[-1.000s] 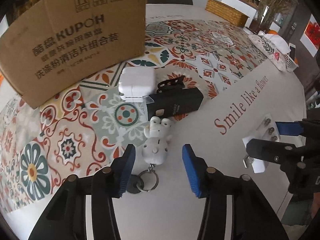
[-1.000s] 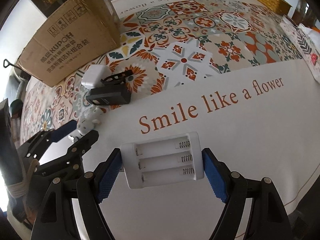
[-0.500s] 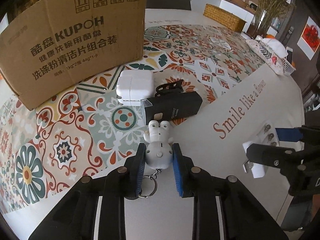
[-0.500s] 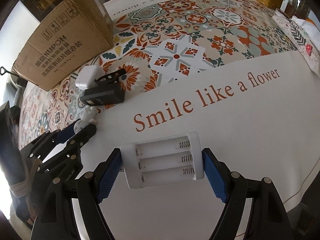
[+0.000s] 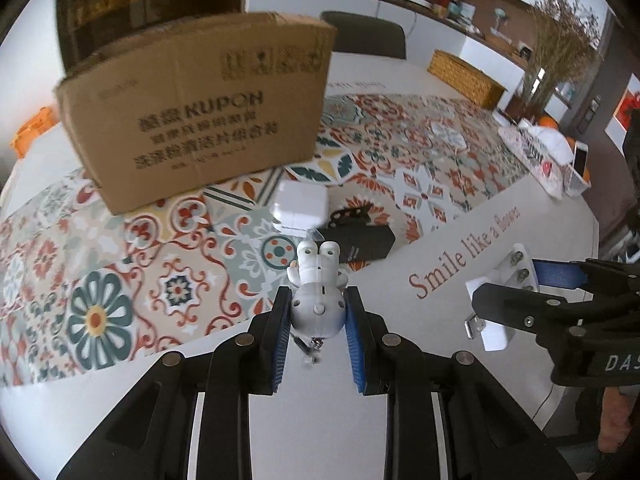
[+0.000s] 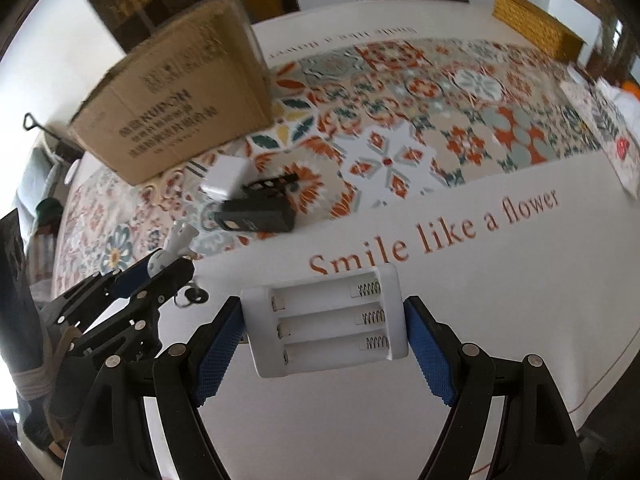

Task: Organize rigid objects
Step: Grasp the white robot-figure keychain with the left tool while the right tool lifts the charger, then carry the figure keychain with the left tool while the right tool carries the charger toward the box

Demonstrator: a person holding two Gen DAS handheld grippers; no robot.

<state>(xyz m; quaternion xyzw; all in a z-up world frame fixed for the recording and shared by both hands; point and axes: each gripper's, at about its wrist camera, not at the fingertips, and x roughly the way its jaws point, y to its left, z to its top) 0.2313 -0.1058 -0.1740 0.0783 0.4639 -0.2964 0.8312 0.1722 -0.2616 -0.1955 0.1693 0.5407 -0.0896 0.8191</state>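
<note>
My left gripper (image 5: 318, 312) is shut on a white bear keychain figure (image 5: 318, 300) and holds it above the table, its key ring (image 5: 312, 350) dangling below. My right gripper (image 6: 325, 322) is shut on a white three-cell battery holder (image 6: 326, 320), held above the white part of the tablecloth; it also shows in the left wrist view (image 5: 508, 284). A white power adapter (image 5: 300, 206) and a black rectangular device (image 5: 362, 240) with a black clip (image 5: 350, 214) lie on the patterned cloth. A brown cardboard box (image 5: 208, 120) stands behind them.
A wicker basket (image 5: 464, 78) and dried branches (image 5: 556, 60) stand at the far right. A printed pouch and a phone (image 5: 580, 160) lie at the right table edge. A dark chair (image 5: 364, 38) stands behind the table.
My left gripper closed on the bear keychain and lifted it off the table. Both grippers have risen, the right still holding the battery holder.
</note>
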